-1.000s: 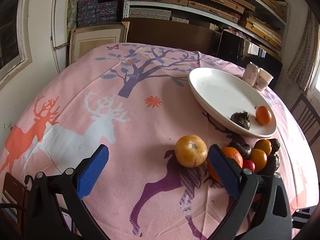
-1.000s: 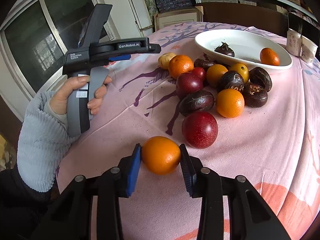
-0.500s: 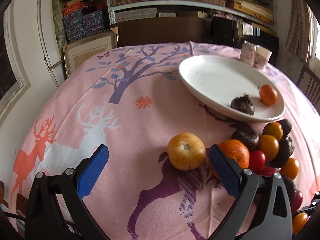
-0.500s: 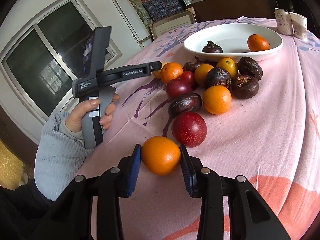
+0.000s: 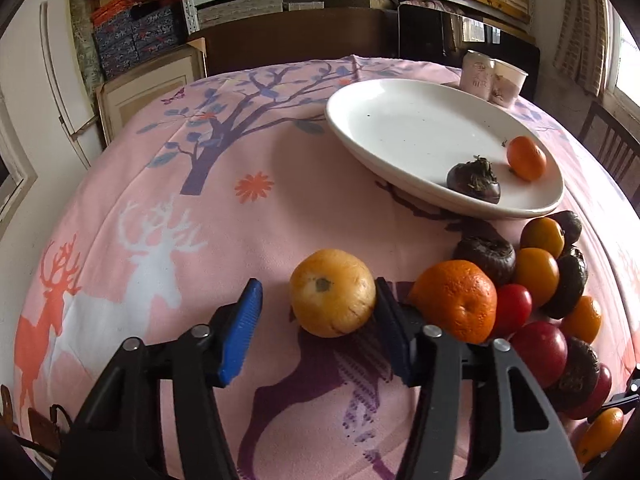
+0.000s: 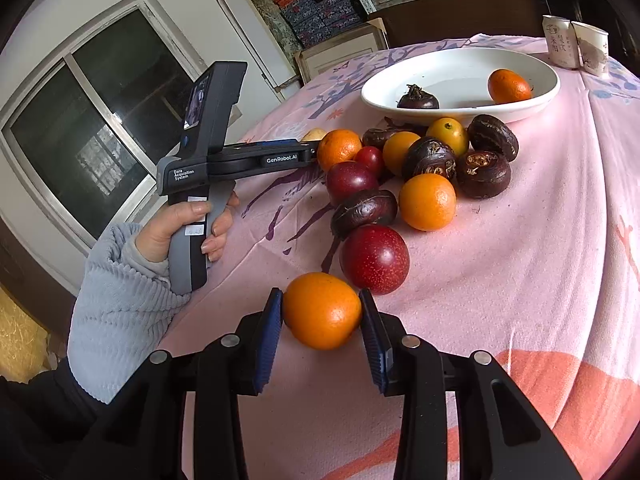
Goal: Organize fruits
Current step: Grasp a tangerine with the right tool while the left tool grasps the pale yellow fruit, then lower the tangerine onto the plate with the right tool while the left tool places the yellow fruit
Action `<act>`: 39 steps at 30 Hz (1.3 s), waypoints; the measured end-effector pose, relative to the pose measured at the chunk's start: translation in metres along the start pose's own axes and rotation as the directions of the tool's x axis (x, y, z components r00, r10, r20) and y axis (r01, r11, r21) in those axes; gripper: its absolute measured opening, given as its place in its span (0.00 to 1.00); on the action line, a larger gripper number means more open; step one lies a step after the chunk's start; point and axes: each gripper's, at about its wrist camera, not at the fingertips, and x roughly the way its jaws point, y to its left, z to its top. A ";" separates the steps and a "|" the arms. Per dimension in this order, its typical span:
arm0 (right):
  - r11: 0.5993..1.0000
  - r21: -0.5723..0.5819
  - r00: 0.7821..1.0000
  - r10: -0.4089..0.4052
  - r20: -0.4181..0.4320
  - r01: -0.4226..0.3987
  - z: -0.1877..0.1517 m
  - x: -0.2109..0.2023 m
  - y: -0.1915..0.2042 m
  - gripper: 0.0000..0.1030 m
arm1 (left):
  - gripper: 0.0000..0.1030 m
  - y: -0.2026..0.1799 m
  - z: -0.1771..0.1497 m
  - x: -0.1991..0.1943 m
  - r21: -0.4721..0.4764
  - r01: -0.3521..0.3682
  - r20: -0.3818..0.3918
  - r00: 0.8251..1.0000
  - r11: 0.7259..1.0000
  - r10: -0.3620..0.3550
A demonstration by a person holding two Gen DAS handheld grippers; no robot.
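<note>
A yellow-orange fruit lies on the pink tablecloth between the jaws of my left gripper. The jaws are closing: the right pad touches the fruit, the left pad stands a gap away. My right gripper is shut on an orange just above the cloth, near a red plum. A pile of oranges, plums and dark water chestnuts sits before the white plate. The plate holds one dark chestnut and one small orange.
Two paper cups stand behind the plate. A wooden chair is at the right table edge. A hand in a grey sleeve holds the left gripper's handle. Shelves with boxes line the back wall.
The left gripper has come closer to the yellow-orange fruit and its jaws have narrowed around it. The right gripper keeps its grip on the orange and has hardly moved.
</note>
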 end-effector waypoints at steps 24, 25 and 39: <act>0.962 0.100 0.904 -0.274 0.330 0.255 0.167 -0.033 -0.070 0.38 | 0.39 -0.046 0.103 0.010 -0.012 0.077 0.123 0.990 0.997 -0.075; 0.959 0.121 0.904 -0.283 0.321 0.257 0.174 -0.022 -0.080 0.37 | 0.39 -0.048 0.107 0.019 -0.014 0.077 0.110 0.991 0.997 -0.075; 0.943 0.180 0.910 -0.320 0.263 0.279 0.195 0.028 -0.124 0.59 | 0.77 -0.041 0.111 0.030 -0.019 0.071 0.138 0.988 0.997 -0.067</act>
